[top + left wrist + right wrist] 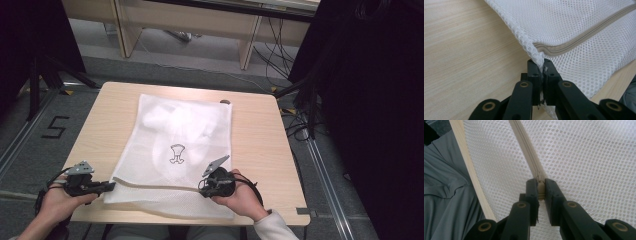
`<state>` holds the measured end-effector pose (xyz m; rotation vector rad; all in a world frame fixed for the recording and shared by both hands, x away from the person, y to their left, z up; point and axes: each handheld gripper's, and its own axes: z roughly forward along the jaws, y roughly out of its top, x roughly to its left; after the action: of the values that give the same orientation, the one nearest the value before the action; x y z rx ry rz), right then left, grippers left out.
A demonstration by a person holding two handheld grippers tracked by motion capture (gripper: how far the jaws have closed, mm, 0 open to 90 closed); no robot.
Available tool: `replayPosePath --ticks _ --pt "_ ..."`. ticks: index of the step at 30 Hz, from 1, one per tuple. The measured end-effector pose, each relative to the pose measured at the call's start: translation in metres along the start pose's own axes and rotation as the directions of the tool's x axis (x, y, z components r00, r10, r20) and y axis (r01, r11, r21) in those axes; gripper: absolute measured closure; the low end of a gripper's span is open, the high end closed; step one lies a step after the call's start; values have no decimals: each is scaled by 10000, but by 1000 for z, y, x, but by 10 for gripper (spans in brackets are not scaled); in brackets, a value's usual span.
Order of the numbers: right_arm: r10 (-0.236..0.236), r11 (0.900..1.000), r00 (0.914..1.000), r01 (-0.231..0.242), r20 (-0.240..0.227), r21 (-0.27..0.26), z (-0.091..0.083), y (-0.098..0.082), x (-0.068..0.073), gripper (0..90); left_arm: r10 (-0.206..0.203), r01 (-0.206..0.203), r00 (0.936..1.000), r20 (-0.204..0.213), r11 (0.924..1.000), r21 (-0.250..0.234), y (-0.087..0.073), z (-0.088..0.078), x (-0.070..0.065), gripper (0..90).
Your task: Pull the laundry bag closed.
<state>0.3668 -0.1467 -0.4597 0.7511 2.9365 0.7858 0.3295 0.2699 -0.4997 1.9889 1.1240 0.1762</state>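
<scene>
Fingers pinching mesh bag, zipper pull

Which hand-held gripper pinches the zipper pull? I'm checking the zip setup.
The right hand-held gripper: its jaws clamp the beige zipper pull. The left hand-held gripper grips the mesh bag corner instead.

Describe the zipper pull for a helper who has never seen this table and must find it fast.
Start at the wooden table and the white mesh laundry bag lying flat on it. Along the bag's near edge runs a beige zipper. The zipper pull sits toward its right end, clamped in the right gripper, while the left gripper pinches only the mesh corner.
</scene>
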Motion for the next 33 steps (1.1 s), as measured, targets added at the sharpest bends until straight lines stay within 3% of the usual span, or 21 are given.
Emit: replayPosePath --ticks 2,5,7,8,10,11,13,14,20,22,33 --pt "16 10000 10000 -16 53 65 0 0 0 824 -52 52 10000 -17 9998 -207 -1 1 0 855" --pt "14 10000 10000 -14 25 19 -1 -2 0 824 45 -45 10000 -24 10000 39 0 0 0 855" --pt "19 10000 10000 -19 58 -4 -2 -2 0 824 -52 51 10000 -23 9998 -210 -1 1 0 855" --pt "47 10000 10000 -47 35 -2 -2 -3 0 824 -7 7 10000 27 10000 -1 0 0 0 855" --pt "78 10000 10000 -78 36 -37 -3 -4 -1 824 -4 4 10000 0 10000 8 0 0 0 855" --pt "50 10000 10000 -50 72 -32 -3 -4 -1 824 -46 46 10000 -22 9998 -217 -1 1 0 855" --pt "29 10000 9999 -29 102 -50 -3 -5 -1 824 -16 16 10000 -26 10000 -44 0 0 0 855" --pt "87 10000 10000 -87 44 -20 -4 -5 -2 824 -45 44 10000 -31 9997 -242 -1 1 0 855" --pt "309 9995 9995 -309 64 -12 -7 -8 -2 824 40 -40 10000 -14 10000 -1 0 0 0 855" --pt "292 9996 9995 -292 119 -28 -7 -9 -2 824 -54 54 10000 -10 9998 -211 -1 1 0 855" --pt "338 9994 9993 -337 185 -37 -10 -13 -3 824 -24 25 10000 20 10000 -79 0 0 0 855"
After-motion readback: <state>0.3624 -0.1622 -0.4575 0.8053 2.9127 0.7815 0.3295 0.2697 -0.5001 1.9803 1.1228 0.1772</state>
